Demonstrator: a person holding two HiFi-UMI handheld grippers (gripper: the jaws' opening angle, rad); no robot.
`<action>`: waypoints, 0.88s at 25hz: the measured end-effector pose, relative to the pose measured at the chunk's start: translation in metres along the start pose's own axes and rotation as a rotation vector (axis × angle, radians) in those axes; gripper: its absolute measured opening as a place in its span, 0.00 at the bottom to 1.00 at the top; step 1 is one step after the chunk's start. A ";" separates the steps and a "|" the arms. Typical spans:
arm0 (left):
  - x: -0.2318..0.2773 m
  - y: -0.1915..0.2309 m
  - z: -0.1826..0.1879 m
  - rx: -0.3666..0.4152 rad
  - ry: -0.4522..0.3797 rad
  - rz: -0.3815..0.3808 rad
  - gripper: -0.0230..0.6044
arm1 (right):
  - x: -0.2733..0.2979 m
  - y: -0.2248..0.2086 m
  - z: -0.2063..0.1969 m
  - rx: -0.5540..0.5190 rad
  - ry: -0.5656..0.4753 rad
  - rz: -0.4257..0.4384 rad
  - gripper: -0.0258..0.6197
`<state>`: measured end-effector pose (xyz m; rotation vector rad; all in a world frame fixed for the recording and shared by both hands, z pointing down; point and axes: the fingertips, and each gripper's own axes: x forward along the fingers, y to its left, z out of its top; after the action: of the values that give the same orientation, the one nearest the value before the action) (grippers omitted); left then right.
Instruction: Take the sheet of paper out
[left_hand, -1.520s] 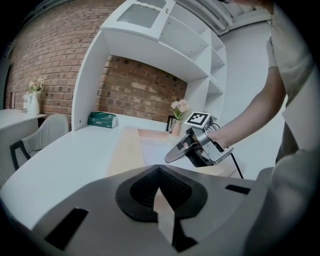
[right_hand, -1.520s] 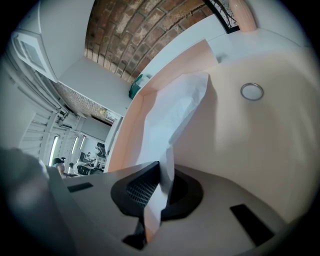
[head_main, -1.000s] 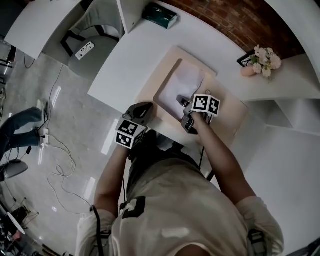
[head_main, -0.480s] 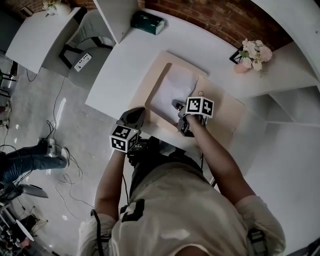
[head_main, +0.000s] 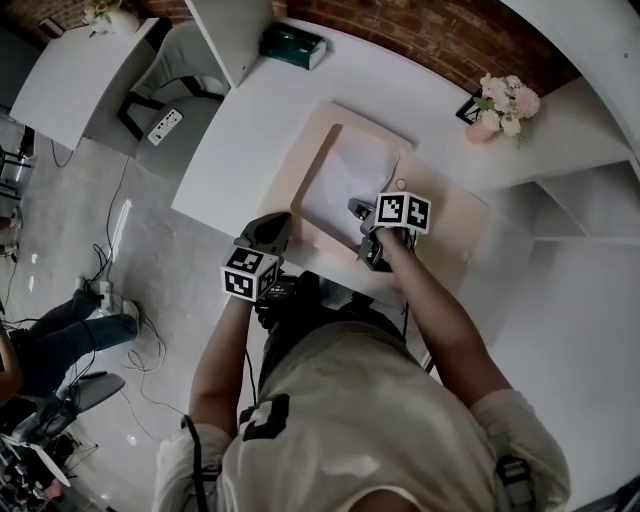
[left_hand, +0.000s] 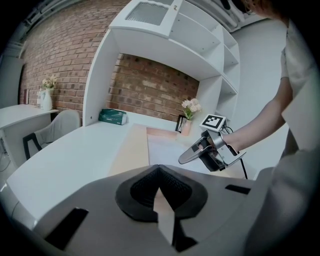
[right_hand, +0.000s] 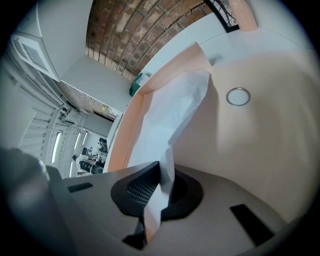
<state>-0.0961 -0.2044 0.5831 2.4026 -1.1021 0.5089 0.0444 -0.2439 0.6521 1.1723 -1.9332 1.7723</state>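
Note:
A peach folder (head_main: 312, 165) lies open on the white desk, and a white sheet of paper (head_main: 345, 172) rests in it. My right gripper (head_main: 358, 208) is shut on the sheet's near right corner. In the right gripper view the sheet (right_hand: 172, 112) rises bent from the folder (right_hand: 260, 145) into the right gripper (right_hand: 161, 169). My left gripper (head_main: 277, 222) sits at the folder's near left corner. In the left gripper view a thin peach strip of the folder (left_hand: 131, 150) shows pinched in the left gripper (left_hand: 159, 172).
A small metal ring (right_hand: 238, 96) lies on the folder's right half. At the back of the desk are a green box (head_main: 293, 42) and a vase of flowers (head_main: 500, 100). A chair (head_main: 185, 60) and a bystander's legs (head_main: 70, 325) are at the left.
The head view has shifted a little. The sheet's right edge now stands curled up off the folder in the right gripper. The bystander's legs have moved down the floor.

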 end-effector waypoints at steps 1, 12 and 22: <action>0.000 0.000 0.000 0.000 -0.002 0.000 0.06 | -0.001 -0.001 0.000 -0.001 -0.002 -0.002 0.08; -0.001 0.000 -0.001 0.003 -0.009 -0.007 0.06 | -0.007 -0.008 -0.002 0.001 -0.014 -0.016 0.08; -0.001 0.000 0.001 -0.023 -0.006 0.001 0.06 | -0.013 -0.013 -0.003 0.018 -0.014 -0.008 0.08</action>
<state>-0.0968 -0.2048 0.5816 2.3852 -1.1061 0.4867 0.0609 -0.2351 0.6528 1.1998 -1.9216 1.7862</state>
